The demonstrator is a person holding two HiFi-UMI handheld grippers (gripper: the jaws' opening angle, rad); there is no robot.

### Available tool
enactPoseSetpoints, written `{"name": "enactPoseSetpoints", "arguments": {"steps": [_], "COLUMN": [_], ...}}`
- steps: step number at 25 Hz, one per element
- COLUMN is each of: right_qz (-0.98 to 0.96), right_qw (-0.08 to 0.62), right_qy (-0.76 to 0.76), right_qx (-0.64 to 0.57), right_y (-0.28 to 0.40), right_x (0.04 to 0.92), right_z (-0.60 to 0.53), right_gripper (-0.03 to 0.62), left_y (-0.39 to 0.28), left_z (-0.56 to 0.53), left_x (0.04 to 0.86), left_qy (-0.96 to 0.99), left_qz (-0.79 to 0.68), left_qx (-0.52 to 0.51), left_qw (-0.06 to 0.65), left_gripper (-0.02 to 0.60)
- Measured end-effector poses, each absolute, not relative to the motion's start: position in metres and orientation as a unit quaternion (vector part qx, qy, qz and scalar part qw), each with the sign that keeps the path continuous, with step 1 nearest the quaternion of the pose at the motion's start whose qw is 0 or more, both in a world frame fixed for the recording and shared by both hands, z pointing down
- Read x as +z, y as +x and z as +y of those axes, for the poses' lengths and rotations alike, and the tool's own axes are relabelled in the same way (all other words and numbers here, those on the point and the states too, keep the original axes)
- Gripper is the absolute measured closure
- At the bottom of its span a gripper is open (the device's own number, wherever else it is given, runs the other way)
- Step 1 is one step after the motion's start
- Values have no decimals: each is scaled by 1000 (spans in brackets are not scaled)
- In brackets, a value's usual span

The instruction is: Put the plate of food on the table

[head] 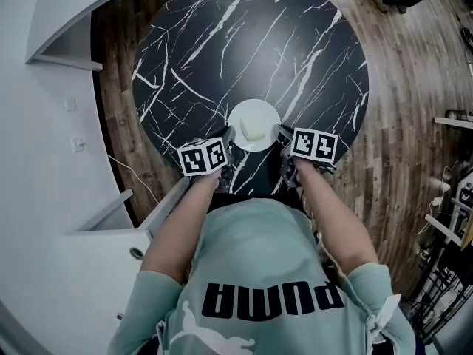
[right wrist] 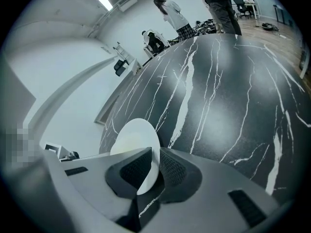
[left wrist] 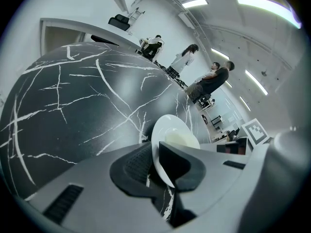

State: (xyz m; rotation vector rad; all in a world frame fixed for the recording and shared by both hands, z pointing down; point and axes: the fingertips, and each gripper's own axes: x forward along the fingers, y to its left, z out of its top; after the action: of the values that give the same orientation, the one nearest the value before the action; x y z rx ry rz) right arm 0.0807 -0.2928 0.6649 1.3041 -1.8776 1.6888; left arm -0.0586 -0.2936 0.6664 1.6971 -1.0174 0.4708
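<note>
One white plate point(head: 253, 117) bearing one pale food lump point(head: 252, 130), by the surface point(head: 222, 50) edge; fingers of the left gripper point(head: 230, 143) and right gripper point(head: 281, 134) clamp its rim.

Table point(head: 222, 43): black, white marble veining. Plate point(head: 255, 109): white. Food point(head: 252, 130): pale cream. Floor point(head: 414, 87), 3 o'clock: brown wood-grain.

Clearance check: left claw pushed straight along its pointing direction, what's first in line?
Left claw is clamped on the plate rim, so that first; then the pale food. Beyond, table, depth unclear.
</note>
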Motion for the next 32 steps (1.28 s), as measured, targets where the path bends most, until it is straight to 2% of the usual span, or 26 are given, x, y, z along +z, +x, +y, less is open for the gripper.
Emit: {"name": "enactPoseSetpoints", "arguments": {"steps": [20,24,27,29,32], "right_qz": [-652,-659,-668,-670,-669], "right_qw": [178,149,117,105,102], "right_qy": [496,516,516,520,524], "right_qx": [545,526,522,520,517], "right_y": [97,105,100,97,93], "right_x": [662,634,603,585,570], "right_z": [-296,-287,-272,-255,-224], "right_gripper": [542,542,549,582,585], "left_y": [-76,-95,-99,-98,-98], "left_z": [-301,-290,-266,-244,-218], "left_x": [668,649,629,619,607], "left_qy": [722,722,728,733,732], "left_qz": [-439,-444,-422,-404,-389], "left_qx": [205,181,181,177,157], "left_qw": [494,498,509,519,537], "left_gripper": [518,520,574,574,574]}}
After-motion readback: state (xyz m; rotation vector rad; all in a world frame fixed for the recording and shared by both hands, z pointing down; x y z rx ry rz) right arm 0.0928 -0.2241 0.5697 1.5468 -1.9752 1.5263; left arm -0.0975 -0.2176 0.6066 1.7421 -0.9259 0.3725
